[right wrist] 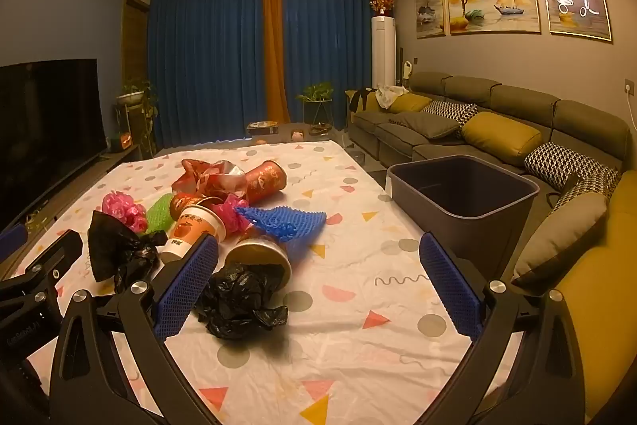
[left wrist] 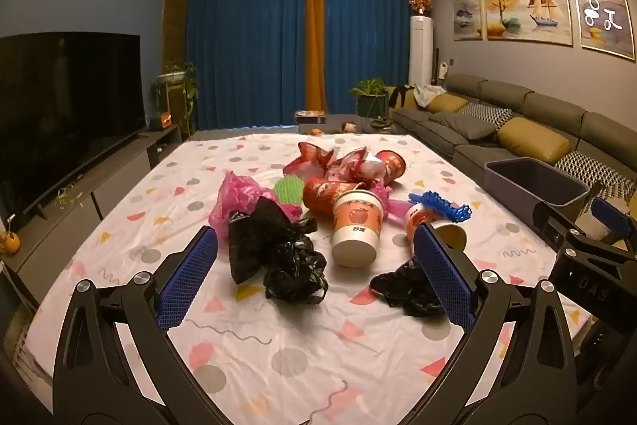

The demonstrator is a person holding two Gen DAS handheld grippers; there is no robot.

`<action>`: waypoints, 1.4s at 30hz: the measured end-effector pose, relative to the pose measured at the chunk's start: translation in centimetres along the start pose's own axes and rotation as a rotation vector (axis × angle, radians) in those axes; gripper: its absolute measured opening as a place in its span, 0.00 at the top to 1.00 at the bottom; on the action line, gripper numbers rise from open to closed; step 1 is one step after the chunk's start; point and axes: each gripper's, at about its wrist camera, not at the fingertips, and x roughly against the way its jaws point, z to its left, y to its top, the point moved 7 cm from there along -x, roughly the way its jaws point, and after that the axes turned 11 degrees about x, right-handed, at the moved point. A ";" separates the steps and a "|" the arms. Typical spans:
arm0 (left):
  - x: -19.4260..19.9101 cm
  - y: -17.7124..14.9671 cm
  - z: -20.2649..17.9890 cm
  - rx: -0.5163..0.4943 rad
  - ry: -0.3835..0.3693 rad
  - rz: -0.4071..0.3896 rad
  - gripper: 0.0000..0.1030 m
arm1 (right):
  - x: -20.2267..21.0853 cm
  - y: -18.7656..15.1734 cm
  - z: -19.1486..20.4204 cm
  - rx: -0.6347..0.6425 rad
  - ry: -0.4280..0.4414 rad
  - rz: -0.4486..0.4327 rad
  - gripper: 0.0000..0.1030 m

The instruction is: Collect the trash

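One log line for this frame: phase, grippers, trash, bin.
phase: start | left gripper: open | right gripper: open | trash: piled on table | bin: empty

Left gripper (left wrist: 316, 279): jaws spread wide, nothing between the pads, nothing touched. Both blue fingers (left wrist: 187, 281) in view from its own camera, black linkage arms splayed out below. Tilted a bit below level, hovering.

Right gripper (right wrist: 318, 285): same pose, jaws wide apart, empty, blue fingers (right wrist: 452, 291) clear of everything, pointing slightly down.

The two sit side by side, near each other. In the left wrist view the right gripper's black body and one blue finger show at the right edge; in the right wrist view the left gripper's body shows at the left edge. No hand or sleeve visible in either view.
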 end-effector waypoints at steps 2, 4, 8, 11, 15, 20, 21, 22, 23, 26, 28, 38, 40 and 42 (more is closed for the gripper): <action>0.0 0.0 0.0 0.000 0.002 0.001 0.06 | 0.0 0.0 0.0 -0.001 0.001 -0.001 0.05; 0.0 0.0 0.0 -0.002 0.002 0.000 0.06 | 0.1 0.0 0.0 -0.002 0.001 -0.003 0.05; -0.1 0.0 0.0 -0.004 0.002 0.000 0.06 | 0.1 0.1 0.0 -0.002 0.001 -0.003 0.05; 0.0 -0.1 -0.4 -0.004 0.003 0.000 0.06 | 0.1 0.0 0.0 -0.002 0.001 -0.003 0.05; -0.1 -0.1 -0.4 -0.006 0.002 0.001 0.06 | 0.1 0.0 0.0 -0.002 0.001 -0.004 0.05; -0.1 0.0 -0.4 -0.004 0.001 0.001 0.06 | 0.1 0.0 0.0 -0.001 0.002 -0.004 0.05; -0.1 0.0 -0.3 -0.005 0.002 0.000 0.06 | 0.1 0.0 0.0 -0.002 0.002 -0.004 0.05; -0.1 0.0 -0.3 -0.005 0.000 0.001 0.06 | 0.1 0.0 0.1 -0.002 0.001 -0.003 0.05; -0.1 0.0 -0.3 -0.005 -0.001 0.001 0.06 | 0.1 0.0 0.1 -0.002 0.001 -0.004 0.05; 0.0 0.1 -0.3 -0.005 -0.001 0.001 0.06 | 0.1 0.0 0.1 -0.002 0.002 -0.004 0.05; 0.0 0.1 -0.3 -0.004 -0.001 0.001 0.06 | 0.1 0.0 0.1 -0.001 0.002 -0.004 0.05; -0.2 -0.1 -0.4 0.001 0.003 -0.002 0.06 | 0.1 0.1 0.4 0.003 0.005 -0.004 0.05; -0.2 -0.1 -0.4 0.000 0.003 -0.001 0.06 | 0.0 0.1 0.4 0.002 0.005 -0.004 0.05; 0.0 -0.1 -0.4 -0.005 0.005 0.000 0.06 | 0.0 0.1 0.5 0.003 0.006 -0.005 0.05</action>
